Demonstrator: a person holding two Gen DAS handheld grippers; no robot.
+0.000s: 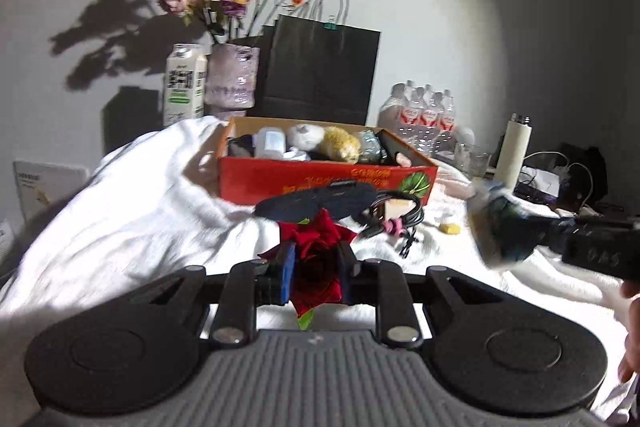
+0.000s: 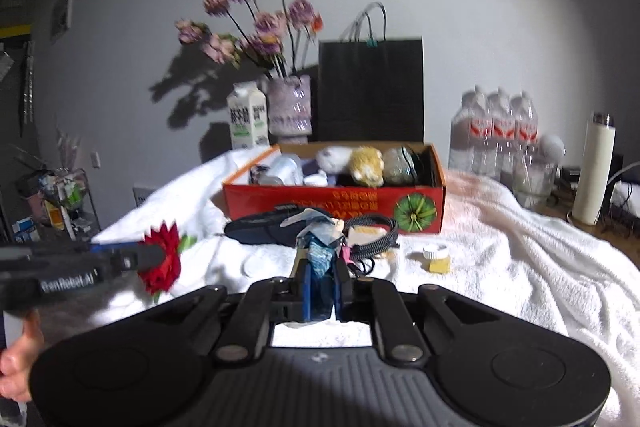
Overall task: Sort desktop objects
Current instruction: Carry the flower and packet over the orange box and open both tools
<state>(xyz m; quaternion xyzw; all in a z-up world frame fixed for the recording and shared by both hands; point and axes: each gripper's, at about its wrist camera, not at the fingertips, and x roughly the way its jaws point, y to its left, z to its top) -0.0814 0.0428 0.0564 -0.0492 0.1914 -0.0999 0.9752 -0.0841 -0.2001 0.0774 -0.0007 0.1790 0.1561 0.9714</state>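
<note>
— What's in hand?
— My left gripper [image 1: 316,263] pinches the red fabric flower [image 1: 316,247]; my right gripper [image 2: 322,275] pinches a crumpled blue wrapper [image 2: 320,255], both held over the towel's near edge.
— Next?
— Probably carry both into the red cardboard box [image 1: 320,179] and release.

A: What do the grippers look like?

B: The left gripper [image 1: 316,263] and the right gripper [image 2: 322,281] match: black linkage arms with silver round screws, two round black discs, a grey ribbed housing between them, and blue pads [image 1: 289,271] inside the fingers.

A: Any markings?

B: White lettering runs along the left gripper's black side in the right wrist view; its reading is unclear.
</note>
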